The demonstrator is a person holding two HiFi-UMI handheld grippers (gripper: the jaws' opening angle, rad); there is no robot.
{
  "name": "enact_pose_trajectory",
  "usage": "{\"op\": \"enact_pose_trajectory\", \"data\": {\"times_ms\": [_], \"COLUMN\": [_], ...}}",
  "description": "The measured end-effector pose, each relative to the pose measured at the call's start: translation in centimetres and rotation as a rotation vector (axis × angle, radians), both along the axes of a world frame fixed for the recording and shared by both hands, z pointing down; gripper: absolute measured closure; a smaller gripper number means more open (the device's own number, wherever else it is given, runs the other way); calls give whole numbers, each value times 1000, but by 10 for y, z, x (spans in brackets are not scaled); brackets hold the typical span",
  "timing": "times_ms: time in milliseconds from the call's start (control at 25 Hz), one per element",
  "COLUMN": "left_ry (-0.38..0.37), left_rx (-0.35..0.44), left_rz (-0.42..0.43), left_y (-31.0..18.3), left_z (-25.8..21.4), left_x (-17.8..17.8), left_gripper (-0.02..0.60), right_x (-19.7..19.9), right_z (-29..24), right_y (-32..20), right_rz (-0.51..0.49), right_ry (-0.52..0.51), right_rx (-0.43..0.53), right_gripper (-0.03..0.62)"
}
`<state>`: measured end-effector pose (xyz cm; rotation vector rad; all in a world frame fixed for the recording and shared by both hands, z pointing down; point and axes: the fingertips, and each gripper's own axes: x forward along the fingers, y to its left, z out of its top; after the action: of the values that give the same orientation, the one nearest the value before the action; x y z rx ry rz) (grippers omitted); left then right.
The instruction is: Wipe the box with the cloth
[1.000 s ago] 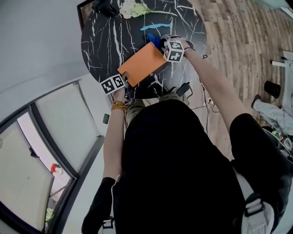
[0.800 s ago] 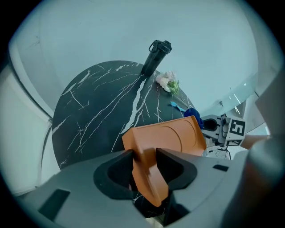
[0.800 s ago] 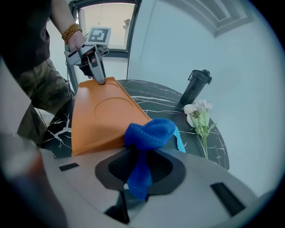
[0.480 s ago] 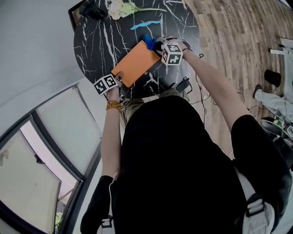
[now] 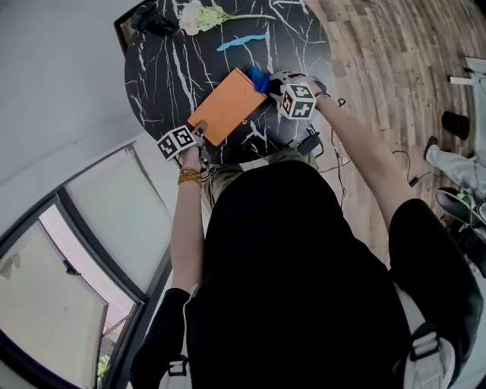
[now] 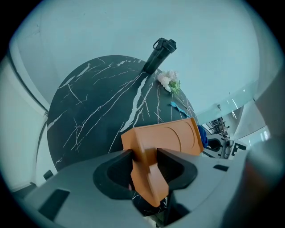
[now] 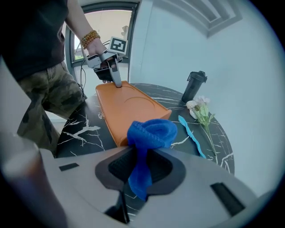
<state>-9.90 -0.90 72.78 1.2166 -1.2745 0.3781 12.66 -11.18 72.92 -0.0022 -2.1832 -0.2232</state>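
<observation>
**A:** Where is everything right now?

**B:** The orange box (image 5: 226, 106) lies on the near part of the round black desk (image 5: 163, 68), with its long side running from near left to far right. The left claw (image 6: 144, 161) is clamped on the box's near-left corner, and that corner sits right between the two jaws. The right claw (image 7: 140, 159) is closed on the blue cloth (image 7: 151, 132). The cloth bunches into a loop past the jaws, at the box's far-right end.

**A:** Is the cloth actually on the box?

**B:** Hard to say. In the right gripper view it overlaps the end edge, but it may be touching it or only just beside it.

**A:** So how do I make the wipe count?

**B:** I'd bring the bunched loop down flat onto the top face, so that cloth and not claw meets the box. Then draw it along the length toward the left claw in straight, overlapping strokes. Let the left claw's grip do the bracing, since the box looks light and would likely slide on that smooth desk.

**A:** Anything to watch?

**B:** The cloth is held by a narrow fold, so heavy pressing might pull it out. The flower (image 5: 199, 15), the blue strip (image 5: 243, 40) and the dark bottle (image 5: 152, 18) lie on the far side, well apart from the box. Strokes toward the near side steer away from them.
</observation>
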Motion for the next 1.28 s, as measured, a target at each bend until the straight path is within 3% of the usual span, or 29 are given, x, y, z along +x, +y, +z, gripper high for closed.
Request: {"op": "enact_pose_trajectory", "data": {"times_ms": [320, 440, 600, 760, 920, 1080, 1200, 1280], "left_ry": [15, 17, 17, 31, 46, 32, -30, -124], "left_rx": [24, 32, 38, 40, 73, 202, 410, 575], "left_rz": [-1, 1, 14, 60, 187, 313, 415, 507], "left_y": [-2, -2, -3, -2, 0, -8, -33, -50], "left_z": [2, 2, 3, 3, -10, -53, -101, -128], "left_x": [0, -1, -1, 1, 1, -4, -6, -5], "left_gripper": [410, 410, 408, 399, 388, 391, 418, 482], "right_x": [12, 22, 28, 10, -30, -67, -92, -104], "right_z": [1, -5, -31, -76, -118, -153, -174, -180], "right_y": [12, 22, 20, 15, 22, 37, 50, 57], "right_rz": [96, 136, 340, 503, 656, 817, 921, 999], "right_ry": [-1, -25, -203, -377, -534, -640, -692, -712], "right_rx": [-25, -102, -272, -228, -176, -107, -31, -5], "right_gripper": [530, 530, 530, 528, 528, 528, 528, 528]}}
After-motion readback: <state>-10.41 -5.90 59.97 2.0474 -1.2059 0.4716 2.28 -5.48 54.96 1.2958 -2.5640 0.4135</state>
